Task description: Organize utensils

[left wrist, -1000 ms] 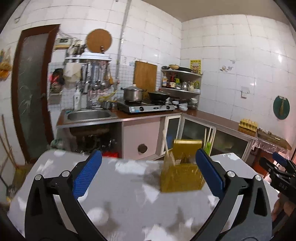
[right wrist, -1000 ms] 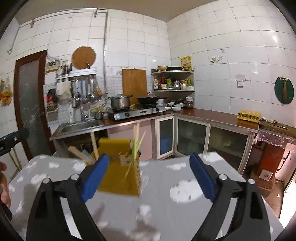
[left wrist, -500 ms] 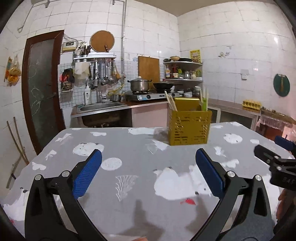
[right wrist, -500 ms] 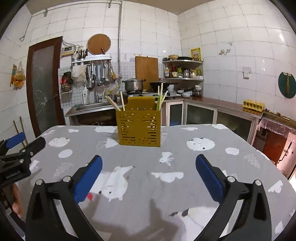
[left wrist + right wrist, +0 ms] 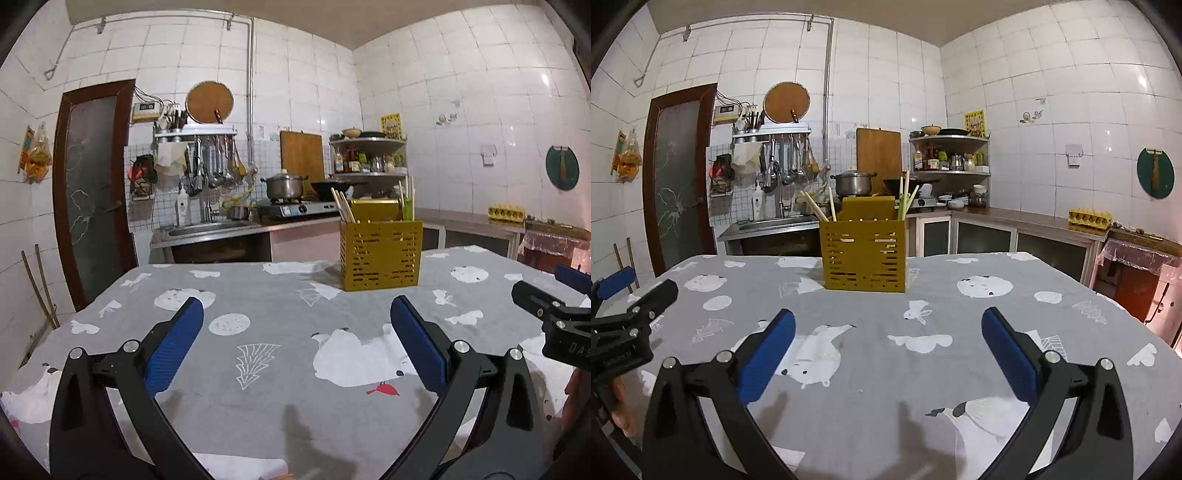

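A yellow slotted utensil holder (image 5: 381, 254) (image 5: 864, 256) stands upright on the far part of the table (image 5: 280, 332) (image 5: 879, 369), which wears a grey cloth with white animal prints. Wooden and pale green chopsticks (image 5: 343, 208) (image 5: 905, 195) stick up out of it. My left gripper (image 5: 295, 314) hovers low over the near cloth, open, with nothing between its blue pads. My right gripper (image 5: 886, 325) is likewise wide open and holds nothing. Each gripper shows at the edge of the other's view, the right gripper (image 5: 554, 306) and the left gripper (image 5: 624, 306). Both are well short of the holder.
Behind the table run a sink (image 5: 207, 229), a stove with a pot (image 5: 284, 186), hanging ladles, a corner shelf (image 5: 949, 155) and a counter with an egg tray (image 5: 1089, 218). A dark door (image 5: 92, 184) is at the left. A hand (image 5: 622, 406) grips the left tool.
Both grippers came down from a high, tilted view to a low, level one over the near table. The holder now stands further off. Over the last half second little moved.
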Tool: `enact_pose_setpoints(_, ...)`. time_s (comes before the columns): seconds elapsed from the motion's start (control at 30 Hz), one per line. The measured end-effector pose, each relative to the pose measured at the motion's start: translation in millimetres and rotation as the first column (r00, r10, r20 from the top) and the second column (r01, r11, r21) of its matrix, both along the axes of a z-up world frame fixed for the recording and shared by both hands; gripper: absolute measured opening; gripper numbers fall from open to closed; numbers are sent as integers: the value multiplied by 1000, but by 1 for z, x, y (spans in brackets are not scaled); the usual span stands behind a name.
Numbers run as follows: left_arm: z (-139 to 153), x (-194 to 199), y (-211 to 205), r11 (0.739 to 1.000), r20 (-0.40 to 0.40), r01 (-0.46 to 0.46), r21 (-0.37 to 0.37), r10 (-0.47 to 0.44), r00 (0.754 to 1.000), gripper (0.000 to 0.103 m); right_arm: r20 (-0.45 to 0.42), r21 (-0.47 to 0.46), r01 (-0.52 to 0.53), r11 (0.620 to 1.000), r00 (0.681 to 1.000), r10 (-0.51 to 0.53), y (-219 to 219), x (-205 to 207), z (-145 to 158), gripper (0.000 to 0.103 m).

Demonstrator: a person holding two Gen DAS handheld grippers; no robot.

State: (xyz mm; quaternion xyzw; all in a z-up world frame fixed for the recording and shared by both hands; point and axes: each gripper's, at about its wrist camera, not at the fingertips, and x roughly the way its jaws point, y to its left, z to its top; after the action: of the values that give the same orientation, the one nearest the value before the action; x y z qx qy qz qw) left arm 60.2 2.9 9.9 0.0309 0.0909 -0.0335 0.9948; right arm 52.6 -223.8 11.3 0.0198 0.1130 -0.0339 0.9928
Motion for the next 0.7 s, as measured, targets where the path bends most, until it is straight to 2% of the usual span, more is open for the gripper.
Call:
enact_pose_setpoints(0.17, 1, -5, 3, 1000, 18, -4, -9, 4, 1000, 98, 10, -8, 10, 1000, 1000, -10, 1, -3, 1, 99)
enact_pose_setpoints(0.7, -3, 5, 10, 999, -39, 13, -35, -14, 999, 98, 29, -27, 9, 1000, 1000, -9, 5, -7, 3, 99)
